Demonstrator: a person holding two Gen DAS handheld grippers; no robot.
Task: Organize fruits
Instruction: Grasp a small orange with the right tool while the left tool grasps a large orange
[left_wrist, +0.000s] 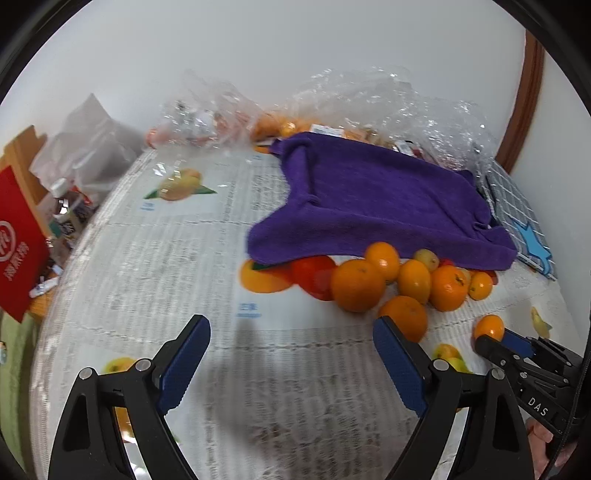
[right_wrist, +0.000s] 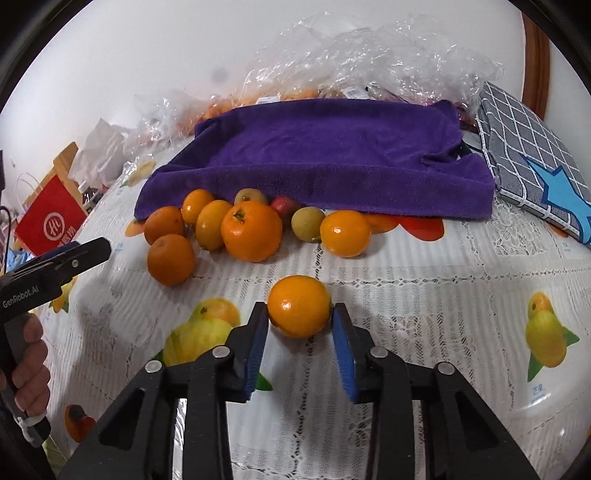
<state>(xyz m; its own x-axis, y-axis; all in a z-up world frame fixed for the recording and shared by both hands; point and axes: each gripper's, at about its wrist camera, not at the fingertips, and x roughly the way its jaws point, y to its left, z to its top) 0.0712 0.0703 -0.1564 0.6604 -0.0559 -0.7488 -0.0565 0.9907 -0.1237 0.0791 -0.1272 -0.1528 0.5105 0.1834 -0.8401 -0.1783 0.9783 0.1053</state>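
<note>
My right gripper is shut on a small orange, holding it at the tablecloth; the orange also shows in the left wrist view at the right gripper's tip. A pile of oranges, two small greenish fruits and a red fruit lies along the front edge of a purple towel. My left gripper is open and empty above the tablecloth, left of the pile.
A fruit-print lace tablecloth covers the table. Clear plastic bags with more fruit lie behind the towel. A grey checked cushion with a blue star sits at the right. A red bag and clutter stand off the left edge.
</note>
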